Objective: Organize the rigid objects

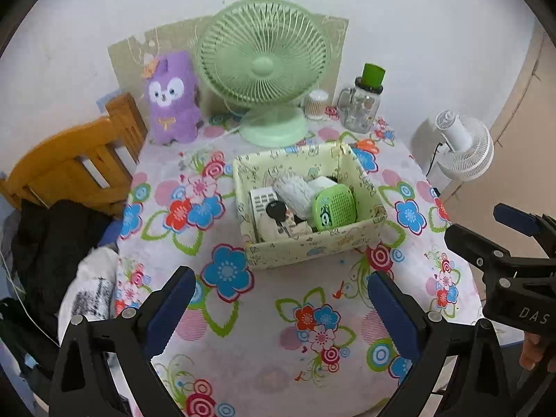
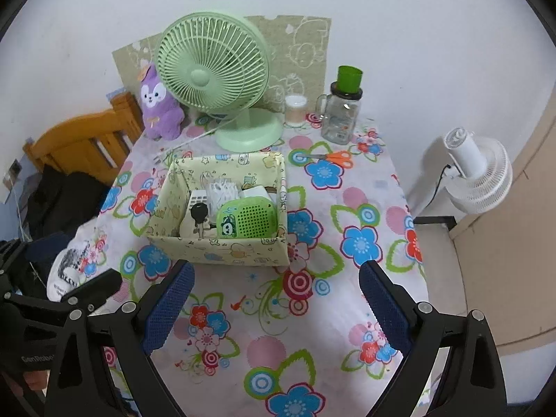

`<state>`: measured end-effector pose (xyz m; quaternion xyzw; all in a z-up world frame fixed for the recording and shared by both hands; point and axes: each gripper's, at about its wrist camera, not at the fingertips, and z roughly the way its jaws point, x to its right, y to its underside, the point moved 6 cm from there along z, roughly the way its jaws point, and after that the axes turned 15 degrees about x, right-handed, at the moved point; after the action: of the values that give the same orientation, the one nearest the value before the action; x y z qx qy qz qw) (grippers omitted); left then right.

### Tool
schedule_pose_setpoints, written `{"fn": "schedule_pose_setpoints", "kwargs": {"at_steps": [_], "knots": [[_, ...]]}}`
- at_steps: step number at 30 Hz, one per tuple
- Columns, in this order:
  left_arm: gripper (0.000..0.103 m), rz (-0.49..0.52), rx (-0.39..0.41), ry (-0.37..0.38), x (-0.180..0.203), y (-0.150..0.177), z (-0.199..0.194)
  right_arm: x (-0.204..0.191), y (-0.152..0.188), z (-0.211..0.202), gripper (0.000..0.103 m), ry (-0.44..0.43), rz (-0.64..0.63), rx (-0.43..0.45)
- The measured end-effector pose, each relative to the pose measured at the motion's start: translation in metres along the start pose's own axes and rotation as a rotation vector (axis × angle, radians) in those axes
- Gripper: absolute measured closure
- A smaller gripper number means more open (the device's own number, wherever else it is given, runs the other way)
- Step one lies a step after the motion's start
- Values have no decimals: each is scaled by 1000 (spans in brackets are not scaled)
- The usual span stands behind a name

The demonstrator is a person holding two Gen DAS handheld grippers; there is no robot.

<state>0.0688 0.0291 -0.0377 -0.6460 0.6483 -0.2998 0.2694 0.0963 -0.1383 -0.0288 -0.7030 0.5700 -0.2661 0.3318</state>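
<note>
Floral vinyl tablecloth (image 2: 312, 330) on table by a white wall. Pale yellow printed storage box (image 2: 222, 248), soft-sided and rectangular, sits mid-table holding a green perforated speaker (image 2: 248, 219), black-headed key (image 2: 198, 213), white remote (image 1: 259, 203). Orange scissors (image 2: 333, 157) lie apart on the cloth. Left gripper (image 1: 278, 299) and right gripper (image 2: 274, 292): fingers spread, empty, near the box.

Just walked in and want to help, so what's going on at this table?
A person holds a claw in each hand, tidying small rigid things into the patterned box. The left claw and right claw both hover open and empty before it. A green speaker and key lie inside; orange scissors remain on the tablecloth.
</note>
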Motion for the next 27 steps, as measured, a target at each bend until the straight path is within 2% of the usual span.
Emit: {"fn": "schedule_pose_setpoints", "kwargs": {"at_steps": [4,11,17,21,27], "knots": [[2,-7,31,-33,-3,-8,-17,2,-1,-11,6,7,1,16],[0,15,104,-38,1,-16,-47,8,-4,-35,6,26,10,51],[0,1,128,-37,4,-16,-55,8,-6,-51,6,25,18,83],[0,-14,135,-5,7,-16,-57,10,-5,-54,6,43,6,91],[0,-4,170,-34,7,-20,-60,13,-6,-55,6,48,13,114]]}}
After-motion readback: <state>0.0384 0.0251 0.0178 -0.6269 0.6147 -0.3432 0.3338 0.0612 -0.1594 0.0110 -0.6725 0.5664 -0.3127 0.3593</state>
